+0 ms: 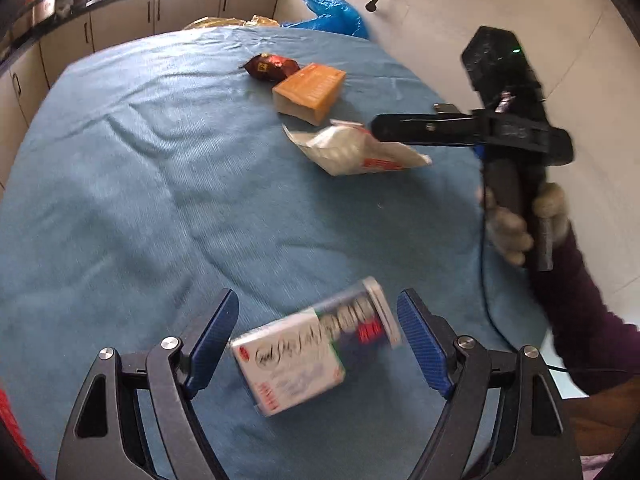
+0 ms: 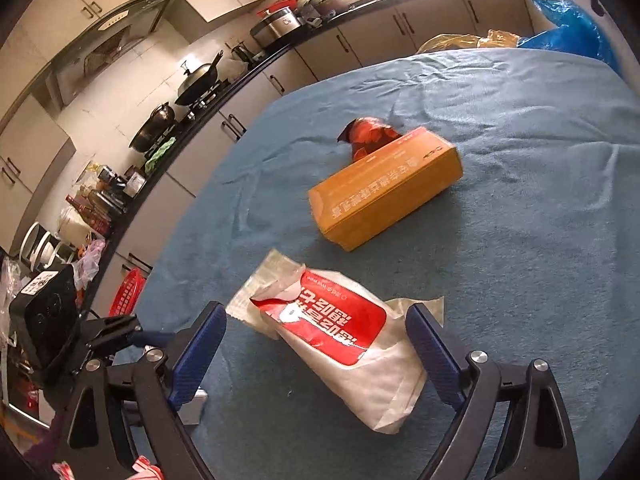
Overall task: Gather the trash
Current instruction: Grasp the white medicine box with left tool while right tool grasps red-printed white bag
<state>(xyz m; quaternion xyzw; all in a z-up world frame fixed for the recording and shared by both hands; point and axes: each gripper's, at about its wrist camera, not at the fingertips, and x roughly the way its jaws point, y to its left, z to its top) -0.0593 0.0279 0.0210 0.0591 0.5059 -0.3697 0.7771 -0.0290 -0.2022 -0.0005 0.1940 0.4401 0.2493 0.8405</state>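
Observation:
A white box with green and red print point(image 1: 296, 360) lies blurred on the blue cloth table point(image 1: 140, 200), between the fingers of my left gripper point(image 1: 316, 340), which stands open around it. My right gripper point(image 2: 316, 344) is open too, and straddles a crumpled white and red bag point(image 2: 352, 344). From the left wrist view, the right gripper point(image 1: 384, 130) reaches over that bag point(image 1: 352, 152), held by a gloved hand. Further back lie an orange box point(image 2: 384, 188) and a dark red wrapper point(image 2: 368, 136), touching each other.
A blue plastic bag point(image 2: 572, 28) and yellow bags point(image 2: 460, 42) sit past the table's far edge. A kitchen counter with pans point(image 2: 200, 80) and cabinets runs along the left. A red basket point(image 2: 128, 292) stands by it. A black cable point(image 1: 486, 280) trails over the table's right edge.

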